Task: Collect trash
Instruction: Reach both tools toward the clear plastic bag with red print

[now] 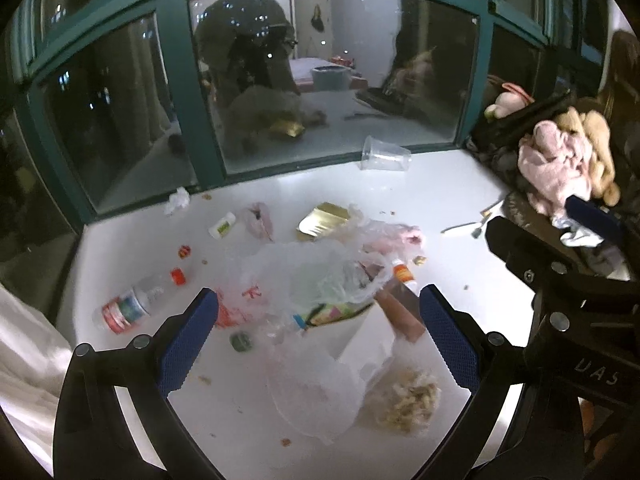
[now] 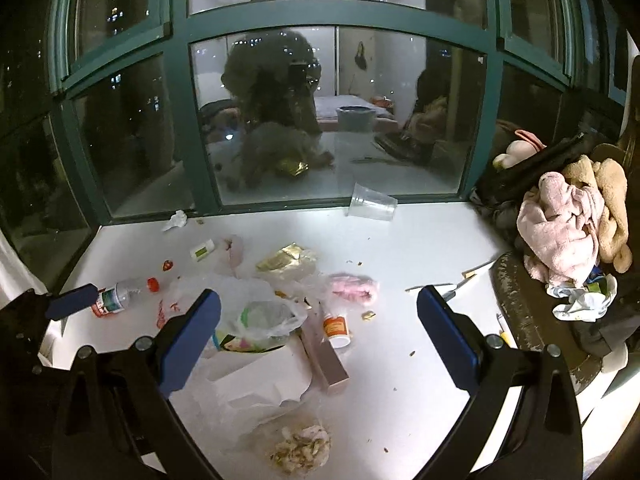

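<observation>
Both wrist views face the window (image 1: 332, 80) over one littered sill (image 2: 420, 240)

We see the trash strewn over a white sill: a clear bag (image 2: 256, 316) crumpled mid-heap, a capless bottle (image 2: 114, 296) on its side to the left with its red cap (image 2: 153, 284) just beside the neck, and a clear cup (image 2: 372, 202) tipped over by the glass. A gold wrapper (image 2: 282, 260), a pink box (image 2: 326, 364), a small orange-labelled bottle (image 2: 338, 328) and what may be food scraps (image 2: 302, 446) lie around the bag.
</observation>
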